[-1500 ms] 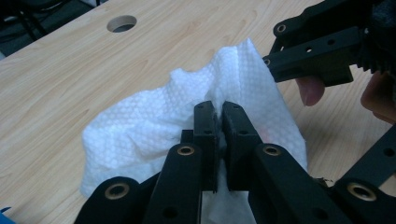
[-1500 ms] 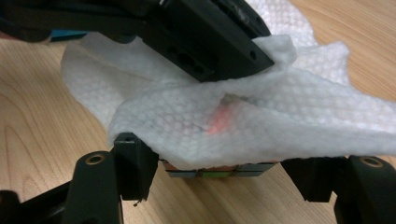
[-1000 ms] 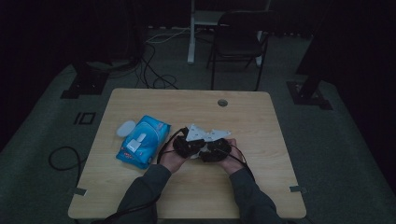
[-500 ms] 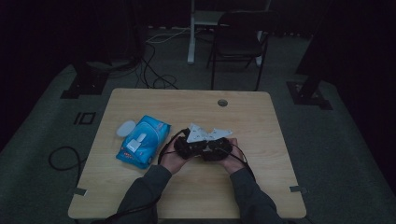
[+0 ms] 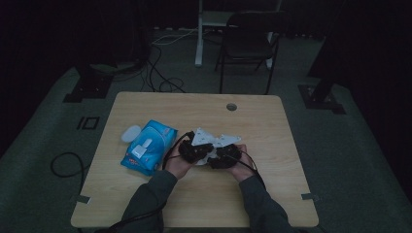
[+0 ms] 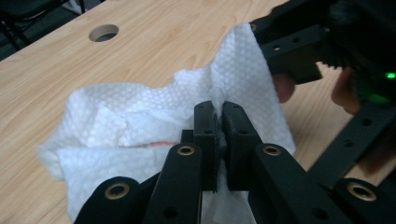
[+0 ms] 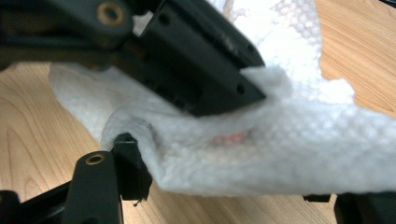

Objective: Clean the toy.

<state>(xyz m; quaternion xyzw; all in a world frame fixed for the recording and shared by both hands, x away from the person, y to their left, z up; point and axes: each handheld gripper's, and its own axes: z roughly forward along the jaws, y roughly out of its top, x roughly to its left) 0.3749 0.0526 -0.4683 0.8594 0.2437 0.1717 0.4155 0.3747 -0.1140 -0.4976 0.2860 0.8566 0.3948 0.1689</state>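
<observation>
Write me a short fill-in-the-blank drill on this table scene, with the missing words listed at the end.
1. Both grippers are shut on a white ____, which the left gripper pinches at a fold.
2. The blue wipes pack lies on the table to the ____ of the person's hands in the high view.
3. The small white lid rests on the wooden ____ beside the pack.
4. Past the far edge of the table stands a dark ____.

Missing words: wipe; left; table; chair
</observation>
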